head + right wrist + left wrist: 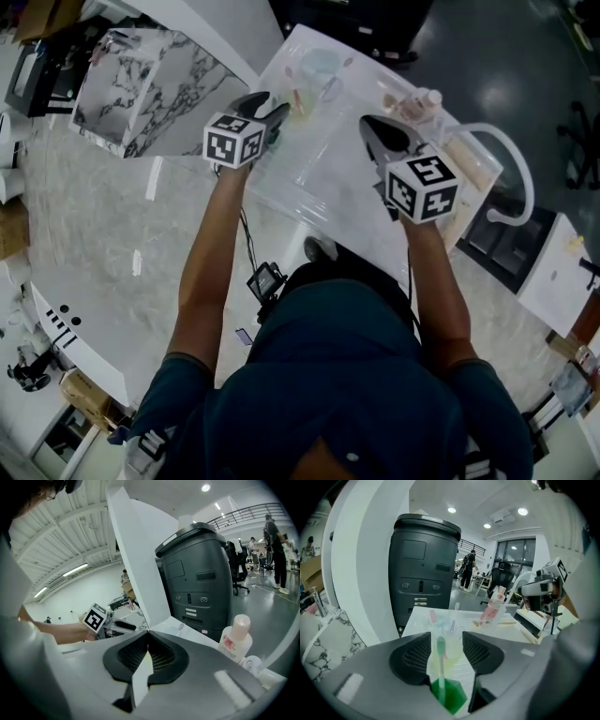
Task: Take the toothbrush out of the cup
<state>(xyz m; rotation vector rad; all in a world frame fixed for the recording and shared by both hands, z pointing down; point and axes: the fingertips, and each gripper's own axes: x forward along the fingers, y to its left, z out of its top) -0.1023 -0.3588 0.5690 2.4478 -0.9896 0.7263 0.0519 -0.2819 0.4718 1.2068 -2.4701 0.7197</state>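
Between the jaws of your left gripper point(446, 639), low in the middle of its own view, you have the green toothbrush point(440, 660). Its pale bristle end is uppermost, and its stem runs down into a broader green patch at the bottom edge. The jaws stand wide apart on either side of it. The stem is nearer the left-hand one, and neither pad presses on it.

The toothbrush is on the near side of the clear cup point(443, 623), which sits just beyond the jaw tips on the white surface point(417, 618). Pink and bluish things show blurred inside the cup. You cannot tell from here whether the toothbrush rests on the surface. The gripper body cuts off the green patch, so what it is stays unclear, and in the head view the gripper covers nearly all of the toothbrush.

To the right of the cup stands a bottle point(491, 610) with a pink label, too soft to read.

Your right gripper point(148, 637) has its jaws closed together with nothing between them.

In the head view both your forearms reach up from the bottom of the frame. The left forearm point(208, 272) goes toward upper centre-left and the right forearm point(436, 281) toward the right of centre. Each gripper is tipped down toward the surface, and the two are well apart.
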